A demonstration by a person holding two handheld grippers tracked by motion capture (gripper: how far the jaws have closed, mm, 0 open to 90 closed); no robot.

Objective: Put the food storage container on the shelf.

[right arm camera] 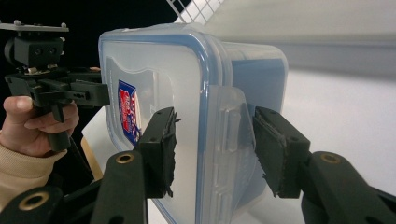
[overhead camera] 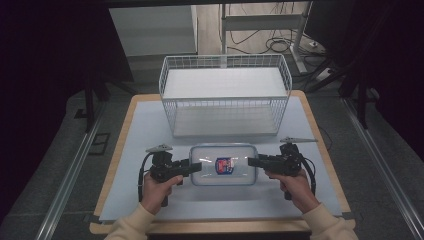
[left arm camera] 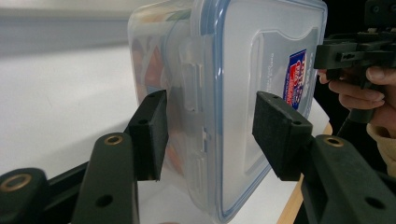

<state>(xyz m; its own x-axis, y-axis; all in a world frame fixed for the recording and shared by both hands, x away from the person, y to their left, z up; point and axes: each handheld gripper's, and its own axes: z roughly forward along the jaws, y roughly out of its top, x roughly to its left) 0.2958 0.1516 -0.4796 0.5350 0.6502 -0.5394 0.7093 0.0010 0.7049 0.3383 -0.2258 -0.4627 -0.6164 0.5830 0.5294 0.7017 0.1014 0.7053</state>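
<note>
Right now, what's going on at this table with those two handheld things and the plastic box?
A person holds a tool in each hand and works both ends of a clear plastic container with a blue-sealed lid. The left tool straddles the container's left end and the right tool its right end, each with one jaw over the lid and one at the side by a latch flap. The right tool is clamped on; the left grip I can't confirm. The container lies on the white mat, in front of a white wire basket.

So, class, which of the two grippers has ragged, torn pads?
The right gripper: its pads are frayed and torn along the edges, while those of the left gripper are smooth and clean-cut.
</note>
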